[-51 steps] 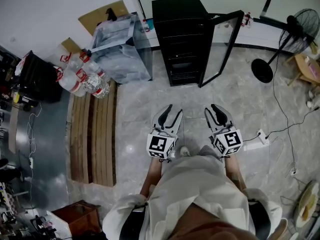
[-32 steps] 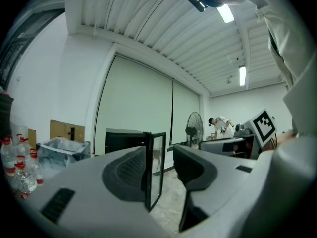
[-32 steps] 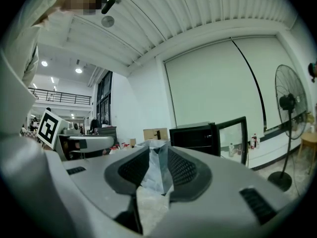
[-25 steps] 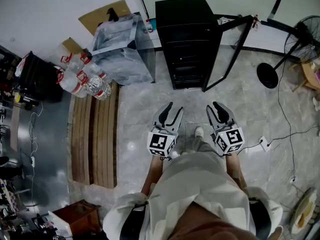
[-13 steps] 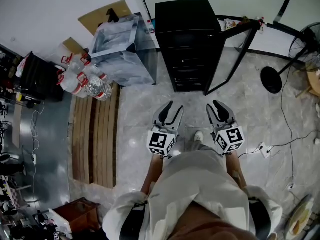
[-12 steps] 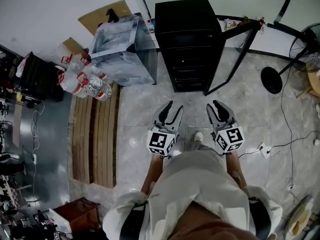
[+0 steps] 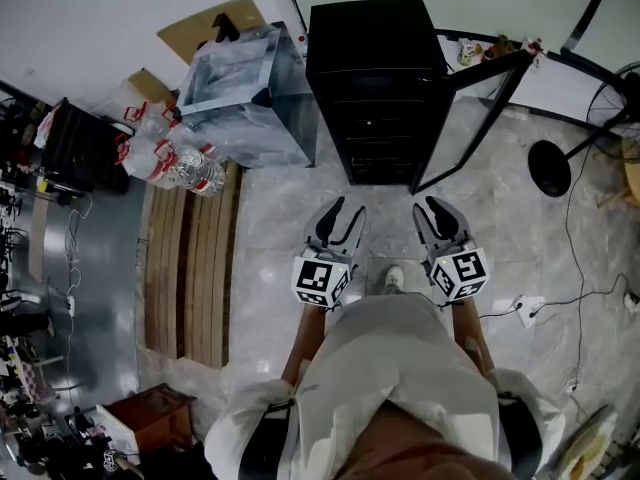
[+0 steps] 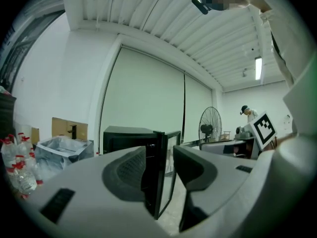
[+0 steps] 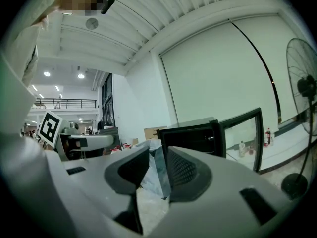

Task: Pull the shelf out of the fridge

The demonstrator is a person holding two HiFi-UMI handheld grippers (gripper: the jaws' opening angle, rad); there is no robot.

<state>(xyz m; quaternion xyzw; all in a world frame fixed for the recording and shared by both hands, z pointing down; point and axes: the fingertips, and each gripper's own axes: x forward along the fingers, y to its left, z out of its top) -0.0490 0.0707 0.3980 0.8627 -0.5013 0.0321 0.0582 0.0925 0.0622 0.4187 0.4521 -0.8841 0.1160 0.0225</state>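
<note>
A black fridge (image 7: 375, 88) stands on the floor by the far wall, its glass door (image 7: 470, 118) swung open to the right. Dark shelves (image 7: 380, 138) show in its open front, too dim to tell apart. My left gripper (image 7: 347, 208) and right gripper (image 7: 427, 206) are held side by side in front of the person, a short way before the fridge and pointing at it. Both are slightly open with nothing between the jaws. The left gripper view frames the fridge (image 8: 126, 135) and door edge (image 8: 166, 167) between its jaws. The right gripper view shows the fridge (image 9: 190, 135) beyond its jaws.
A clear plastic bin (image 7: 245, 93) stands left of the fridge, with water bottles (image 7: 170, 158) and a wooden pallet (image 7: 190, 258) further left. A standing fan's base (image 7: 550, 168) is at the right, and a power strip (image 7: 525, 306) with cables lies on the marble floor.
The fridge has come closer and sits lower in the head view as the person walks toward it. Both grippers keep the same pose and jaw gap.
</note>
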